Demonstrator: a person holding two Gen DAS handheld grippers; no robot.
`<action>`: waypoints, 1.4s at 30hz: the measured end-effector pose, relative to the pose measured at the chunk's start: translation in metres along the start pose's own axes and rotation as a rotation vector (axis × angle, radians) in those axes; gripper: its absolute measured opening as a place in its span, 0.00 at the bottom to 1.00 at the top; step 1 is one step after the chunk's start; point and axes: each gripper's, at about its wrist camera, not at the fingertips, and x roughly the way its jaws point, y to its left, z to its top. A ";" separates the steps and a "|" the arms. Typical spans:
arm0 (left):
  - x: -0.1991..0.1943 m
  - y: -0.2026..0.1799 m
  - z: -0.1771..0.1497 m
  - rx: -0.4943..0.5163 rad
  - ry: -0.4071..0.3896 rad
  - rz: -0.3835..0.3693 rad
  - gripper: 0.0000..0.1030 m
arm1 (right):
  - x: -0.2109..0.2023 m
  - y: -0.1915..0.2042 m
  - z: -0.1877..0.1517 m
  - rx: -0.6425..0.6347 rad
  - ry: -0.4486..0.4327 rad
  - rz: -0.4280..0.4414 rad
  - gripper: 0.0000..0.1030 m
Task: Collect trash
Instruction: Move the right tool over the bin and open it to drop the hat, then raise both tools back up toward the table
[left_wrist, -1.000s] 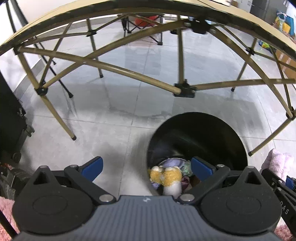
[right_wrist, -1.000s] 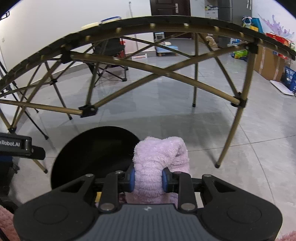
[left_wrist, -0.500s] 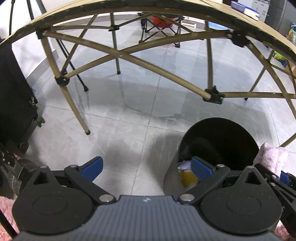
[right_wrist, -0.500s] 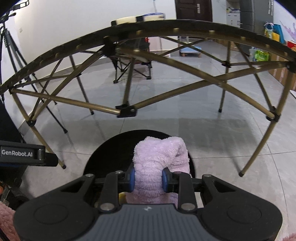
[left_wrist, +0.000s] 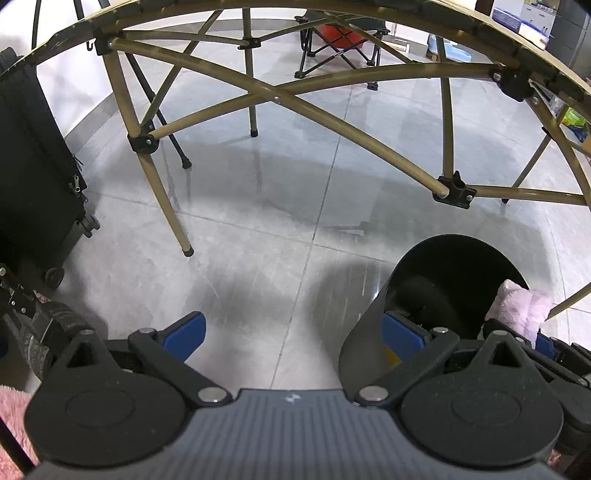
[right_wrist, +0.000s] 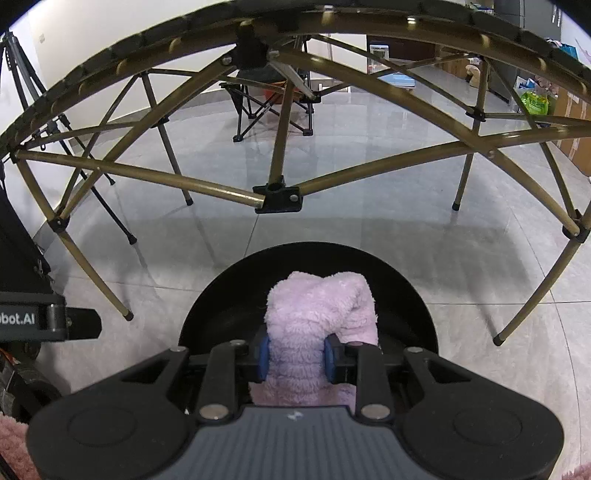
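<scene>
Right gripper (right_wrist: 294, 355) clamped on a fluffy pink plush cloth (right_wrist: 317, 317), blue pads (right_wrist: 263, 355) pressed into its sides, the bundle bulging upward past the fingertips. Held directly over the mouth of a black round trash bin (right_wrist: 417, 317), whose rim arcs from 9 o'clock over 12 to 3 o'clock around the cloth in the right wrist view. Cannot tell whether cloth touches the bin wall.

Left gripper (left_wrist: 293, 334) spread wide, nothing between its blue pads (left_wrist: 186, 330); bare grey tile floor (left_wrist: 258, 266) ahead of the gap. Right-hand pad sits at the near-left rim of the same bin (left_wrist: 454, 288), at 3 o'clock in the left wrist view, with the plush cloth (left_wrist: 524, 308) showing at the bin's far-right edge. Something yellow glimpsed low inside the bin, too hidden to name.

Folding table frame (right_wrist: 277, 192) of brass-coloured tubes arches overhead; a black joint bracket hangs just beyond the bin at 12 o'clock, and slanted legs land on the floor at 9 and 3 o'clock, near the bin on both sides. Open floor between the legs straight ahead. Black wheeled case (left_wrist: 33, 177) at 9 o'clock of the left view, well apart from the bin. Folding camp chair (right_wrist: 273, 96) far off at 12 o'clock.
</scene>
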 end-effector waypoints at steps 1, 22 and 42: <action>0.000 0.000 0.000 -0.003 0.002 0.001 1.00 | 0.001 0.001 0.000 -0.001 0.005 -0.001 0.29; 0.000 0.002 -0.002 -0.003 0.000 -0.007 1.00 | 0.005 -0.015 -0.002 0.045 0.019 -0.053 1.00; -0.052 -0.004 0.003 -0.004 -0.212 -0.022 1.00 | -0.065 -0.030 0.019 0.046 -0.292 -0.074 1.00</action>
